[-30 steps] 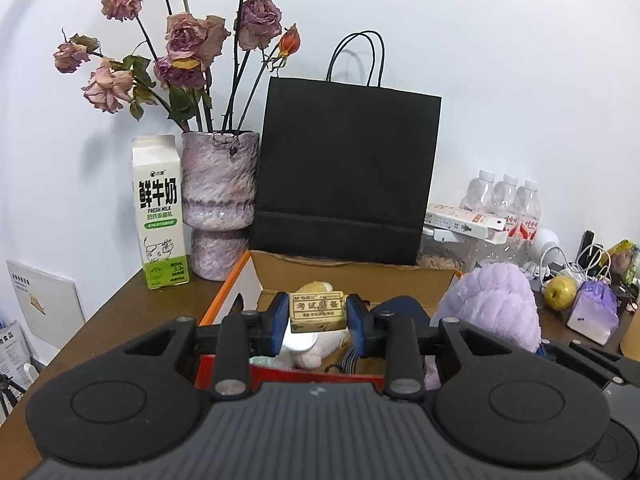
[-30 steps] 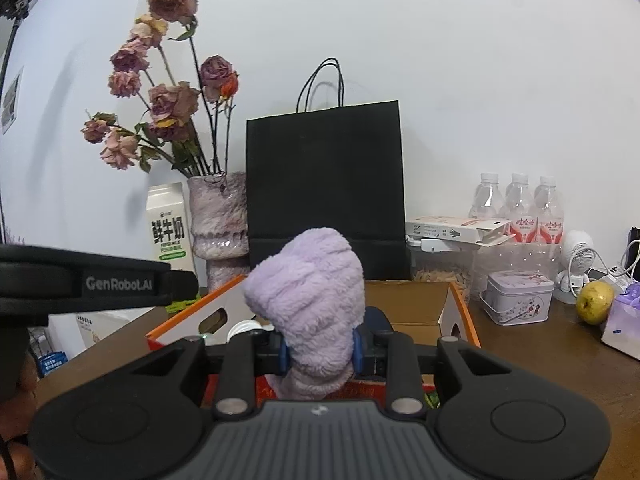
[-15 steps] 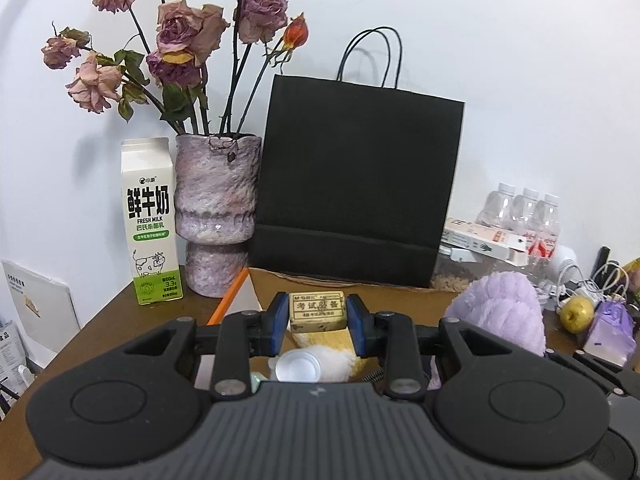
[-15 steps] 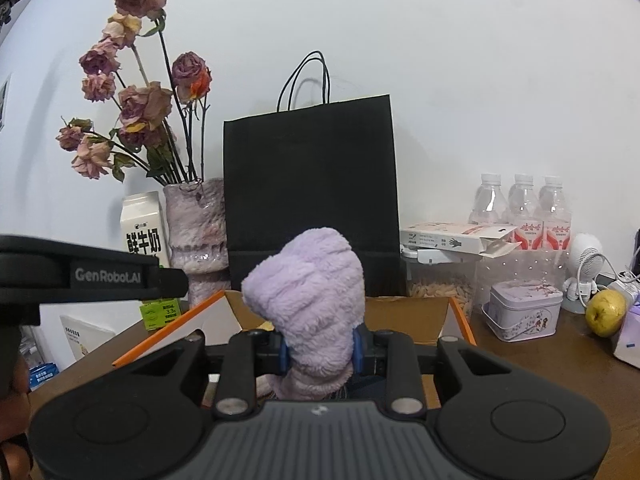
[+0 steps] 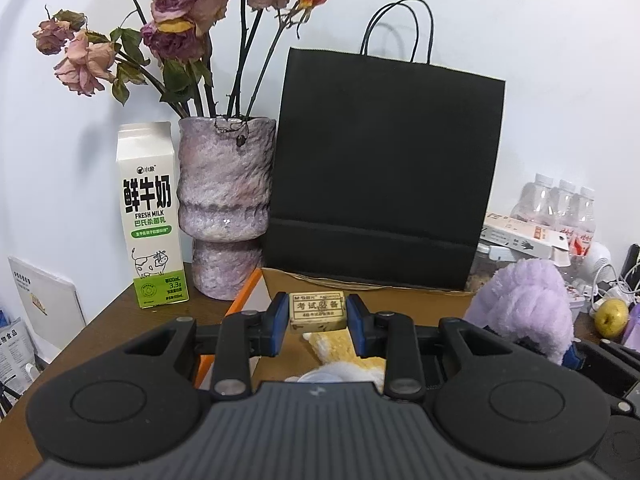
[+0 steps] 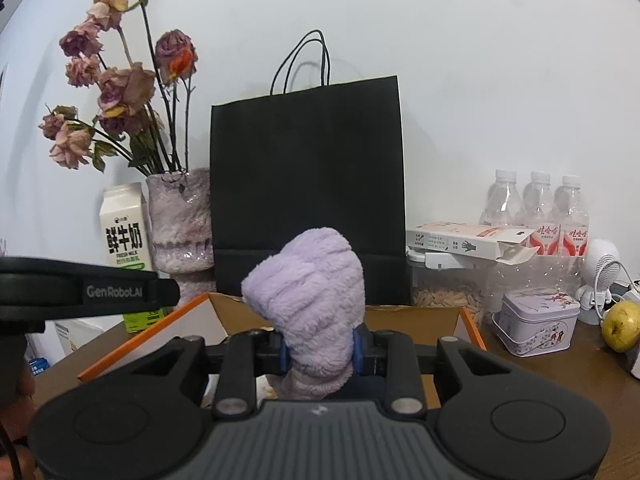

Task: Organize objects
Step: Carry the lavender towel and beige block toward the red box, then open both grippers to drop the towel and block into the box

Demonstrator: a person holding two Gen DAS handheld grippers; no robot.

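Left wrist view: left gripper (image 5: 318,317), jaws clamped on a small tan eraser block (image 5: 318,312) with printed characters, held above the open cardboard box (image 5: 360,286) with its orange flap. Inside the box, below the block, a yellow-and-white soft item (image 5: 332,346), partly hidden. Behind the box: black paper bag (image 5: 384,168), touching or just beside its rear wall; to the left a purple vase (image 5: 226,204) of dried roses and a milk carton (image 5: 151,216), both near the desk (image 5: 120,320) edge. Right wrist view: right gripper (image 6: 318,350), jaws pressed together on a lilac plush item (image 6: 308,292), also raised over the box (image 6: 412,314). Right of the box: floral tin (image 6: 536,320), jar of nuts (image 6: 448,300), water bottles (image 6: 536,208), a yellow-green fruit (image 6: 622,326). Status, as judged: two items in hand and unplaced, others already boxed; destination unclear. Open room is chiefly upward and toward the camera; sides and rear are crowded.
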